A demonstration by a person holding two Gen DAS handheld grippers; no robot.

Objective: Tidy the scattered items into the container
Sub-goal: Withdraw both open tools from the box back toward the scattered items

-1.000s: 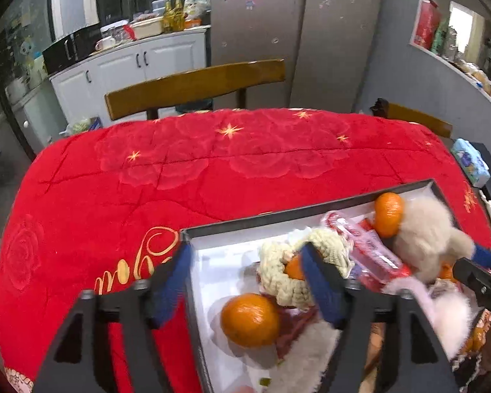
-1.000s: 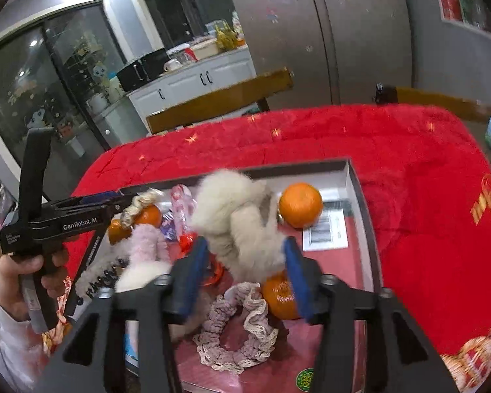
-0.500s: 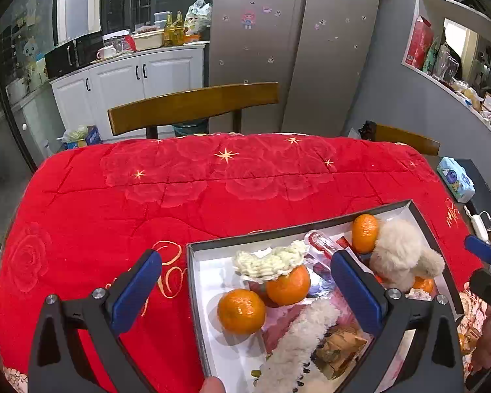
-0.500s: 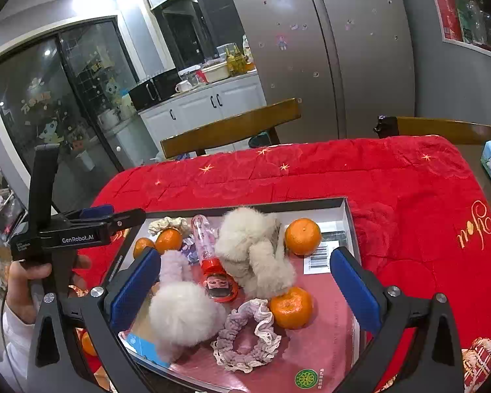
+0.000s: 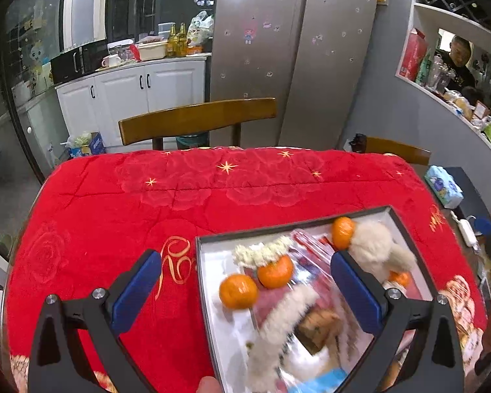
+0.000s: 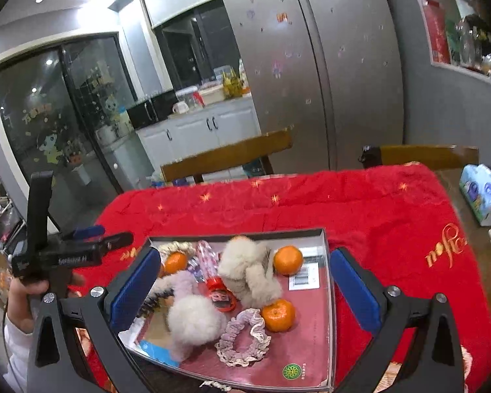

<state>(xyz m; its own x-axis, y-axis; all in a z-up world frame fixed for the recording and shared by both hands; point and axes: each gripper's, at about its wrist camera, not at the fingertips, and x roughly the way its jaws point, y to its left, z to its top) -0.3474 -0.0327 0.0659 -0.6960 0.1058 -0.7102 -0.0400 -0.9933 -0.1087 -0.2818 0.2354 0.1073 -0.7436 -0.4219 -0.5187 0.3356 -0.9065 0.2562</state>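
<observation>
A shallow box with a grey rim (image 5: 294, 226) (image 6: 239, 234) sits on the red cloth and holds the items. Inside lie tangerines (image 5: 238, 290) (image 6: 288, 259), a cream scrunchie (image 5: 262, 252) draped on one fruit, a beige fluffy toy (image 6: 248, 271) (image 5: 376, 252), a pale pompom (image 6: 193, 321), a pink scrunchie (image 6: 244, 337) and a clear red-capped bottle (image 6: 212, 271). My left gripper (image 5: 245, 262) hangs above the box's left end, open and with nothing held. Over the box's middle my right gripper (image 6: 245, 255) is open too, nothing between its pads. A hand holds the left gripper (image 6: 81, 249) in the right wrist view.
The red quilted cloth (image 5: 180, 203) covers the table. Wooden chairs (image 5: 196, 118) (image 6: 425, 154) stand at the far edge. A tissue pack (image 6: 484, 196) and a white cable lie on the bare right end. A fridge, cabinets and a person behind a wall opening (image 5: 458, 62) are beyond.
Both grippers opened and lifted back from the box. The cream scrunchie left the left jaws and rests on a tangerine. The beige fluffy toy left the right jaws and lies in the box.
</observation>
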